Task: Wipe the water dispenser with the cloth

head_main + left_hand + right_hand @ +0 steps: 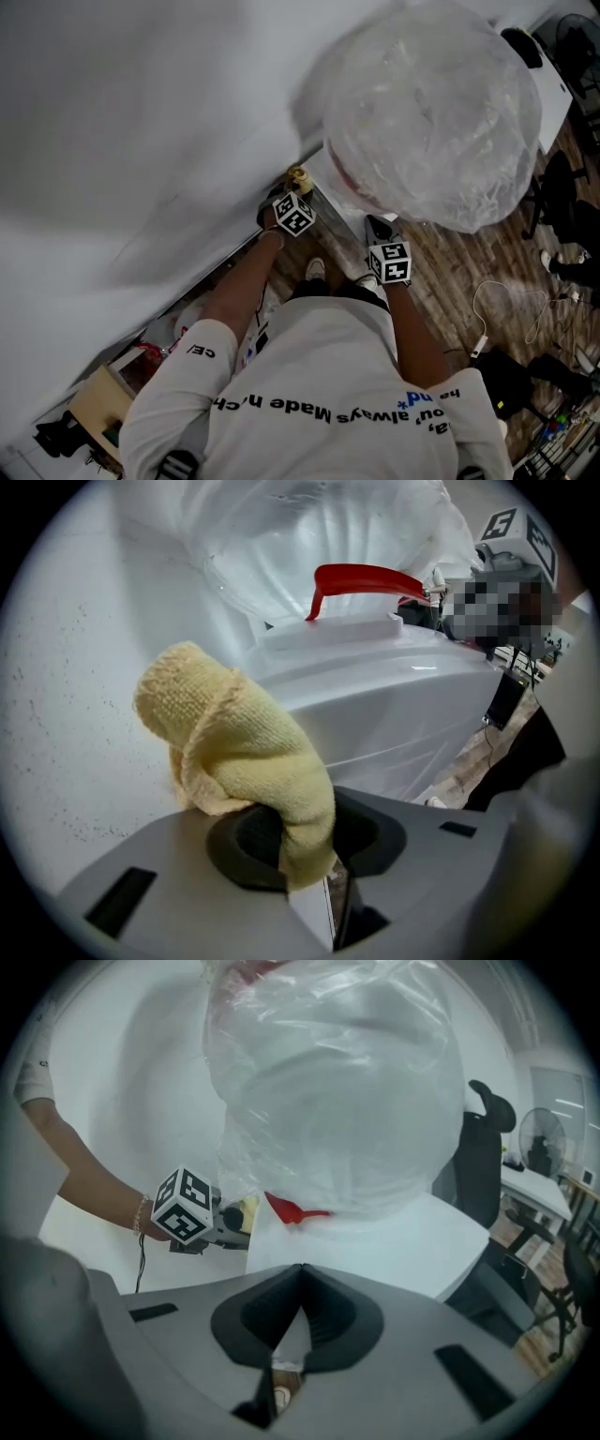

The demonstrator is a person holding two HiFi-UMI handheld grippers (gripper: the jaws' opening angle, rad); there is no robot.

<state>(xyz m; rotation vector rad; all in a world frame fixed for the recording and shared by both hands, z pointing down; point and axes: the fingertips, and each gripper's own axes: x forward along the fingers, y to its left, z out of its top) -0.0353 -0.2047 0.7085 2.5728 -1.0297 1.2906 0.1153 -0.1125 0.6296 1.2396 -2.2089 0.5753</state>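
Note:
The white water dispenser (330, 184) stands against the wall, topped by a big bottle wrapped in clear plastic (431, 112). In the left gripper view my left gripper (305, 841) is shut on a folded yellow cloth (234, 742), held close to the dispenser's white top (375, 700) below a red handle (366, 577). From the head view the left gripper (291, 192) sits at the dispenser's left corner with the cloth (298, 175) at its tip. My right gripper (379, 230) hovers at the dispenser's front, shut and empty (300, 1274). The right gripper view shows the bottle (337, 1082) and the left gripper (202, 1218).
A white wall (141, 141) runs along the left. Cables (506, 309) and a black bag (511, 380) lie on the wood floor at the right. An office chair (480, 1152) and a fan (539, 1138) stand behind the dispenser. Boxes (98, 403) sit at the lower left.

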